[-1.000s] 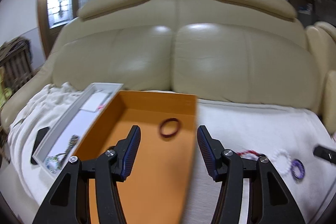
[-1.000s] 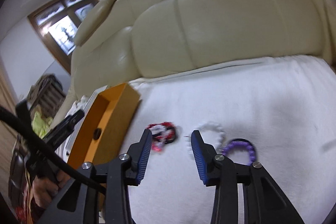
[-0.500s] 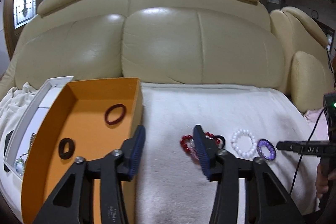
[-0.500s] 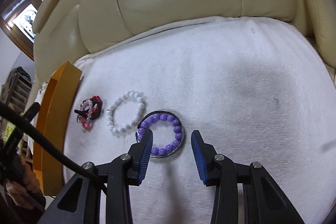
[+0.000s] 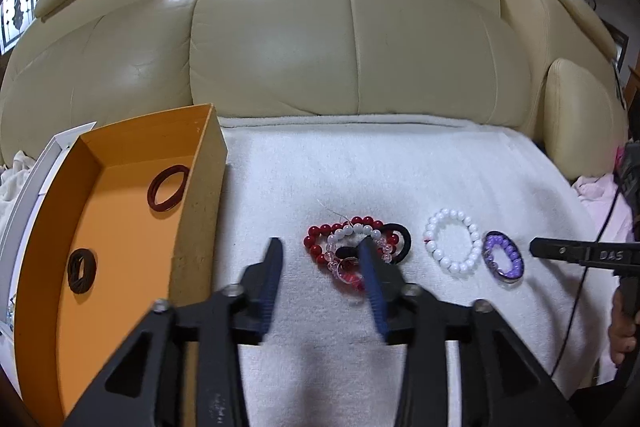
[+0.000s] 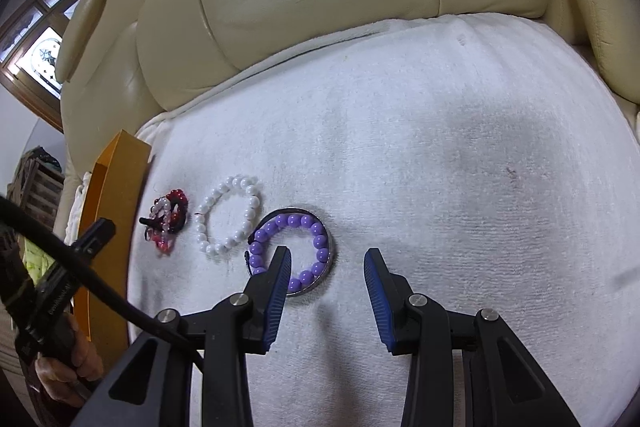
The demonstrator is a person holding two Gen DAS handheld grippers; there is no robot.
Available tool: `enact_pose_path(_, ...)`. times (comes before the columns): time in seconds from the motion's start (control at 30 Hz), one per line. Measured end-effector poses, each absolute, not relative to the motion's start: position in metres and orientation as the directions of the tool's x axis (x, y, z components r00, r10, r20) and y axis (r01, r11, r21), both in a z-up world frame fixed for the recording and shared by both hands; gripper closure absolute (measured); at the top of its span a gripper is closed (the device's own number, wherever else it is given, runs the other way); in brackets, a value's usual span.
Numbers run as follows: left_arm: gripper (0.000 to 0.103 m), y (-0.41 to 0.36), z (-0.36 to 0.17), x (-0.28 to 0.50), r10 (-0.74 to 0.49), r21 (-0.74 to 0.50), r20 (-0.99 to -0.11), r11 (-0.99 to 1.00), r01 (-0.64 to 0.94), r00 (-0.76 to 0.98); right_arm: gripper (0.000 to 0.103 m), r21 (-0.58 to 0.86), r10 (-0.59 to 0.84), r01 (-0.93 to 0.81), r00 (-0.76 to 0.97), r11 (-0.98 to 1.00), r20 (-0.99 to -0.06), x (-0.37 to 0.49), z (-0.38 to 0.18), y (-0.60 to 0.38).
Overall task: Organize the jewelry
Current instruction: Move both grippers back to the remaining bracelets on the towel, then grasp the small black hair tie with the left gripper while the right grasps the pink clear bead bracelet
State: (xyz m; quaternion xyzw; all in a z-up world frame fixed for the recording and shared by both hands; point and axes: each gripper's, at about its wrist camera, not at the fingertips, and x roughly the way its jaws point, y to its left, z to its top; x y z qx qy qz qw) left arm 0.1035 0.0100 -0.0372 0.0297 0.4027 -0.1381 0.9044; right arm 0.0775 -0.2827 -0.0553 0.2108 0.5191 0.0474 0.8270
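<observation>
Left wrist view shows your left gripper (image 5: 320,259) hanging over the white towel (image 5: 400,167) spread on the cream sofa (image 5: 340,39), pointed down at a tangle of bracelets (image 5: 352,247): red beads, white and clear beads and a black hair tie all heaped together. Its jaws stand apart with nothing pressed between them; the right-hand finger crosses in front of the tangle, and you cannot tell whether it touches the beads.

To the right of the tangle lies a white bead bracelet (image 5: 454,245), and just beyond it a purple bead bracelet (image 5: 503,259) resting inside a metal bangle. To the left sits an orange box (image 5: 120,235), open on top, with a dark red ring (image 5: 168,187) and a smaller dark brown ring (image 5: 81,270) on its floor. A white tray (image 5: 28,195) lies along the box's far side.

Right wrist view has your right gripper (image 6: 326,275) low over the towel, jaws open and holding nothing. The left-hand finger covers the near edge of the purple bead bracelet (image 6: 294,247), while the other finger stands over bare towel. The white bead bracelet (image 6: 228,215) and the tangle (image 6: 166,219) lie further left, next to the orange box (image 6: 108,211). Your hand (image 6: 68,363) shows at the lower left, around the other gripper's handle.
</observation>
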Motion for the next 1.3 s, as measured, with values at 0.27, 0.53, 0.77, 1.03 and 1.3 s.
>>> enact_pose_path(0.27, 0.088, -0.008, -0.061, 0.121, -0.257, -0.077, -0.783, 0.944, 0.321, 0.567, 0.062, 0.415, 0.308, 0.149, 0.462, 0.898, -0.832, 0.077, -0.054, -0.282)
enact_pose_path(0.53, 0.092, -0.002, -0.047, 0.105, -0.339, -0.116, -0.744, 0.914, 0.388, 0.576, 0.062, 0.431, 0.327, 0.104, 0.500, 0.896, -0.802, 0.083, -0.044, -0.268)
enact_pose_path(0.77, 0.092, 0.022, -0.025, 0.085, -0.446, -0.215, -0.692, 0.878, 0.428, 0.568, 0.061, 0.452, 0.364, 0.039, 0.534, 0.891, -0.763, 0.092, -0.038, -0.249)
enact_pose_path(1.03, 0.089, 0.035, -0.016, 0.081, -0.523, -0.292, -0.643, 0.843, 0.452, 0.560, 0.061, 0.484, 0.408, -0.012, 0.556, 0.875, -0.724, 0.096, -0.033, -0.230)
enact_pose_path(1.3, 0.089, 0.037, -0.020, 0.081, -0.485, -0.266, -0.669, 0.864, 0.427, 0.564, 0.061, 0.491, 0.428, -0.030, 0.540, 0.870, -0.725, 0.096, -0.034, -0.225)
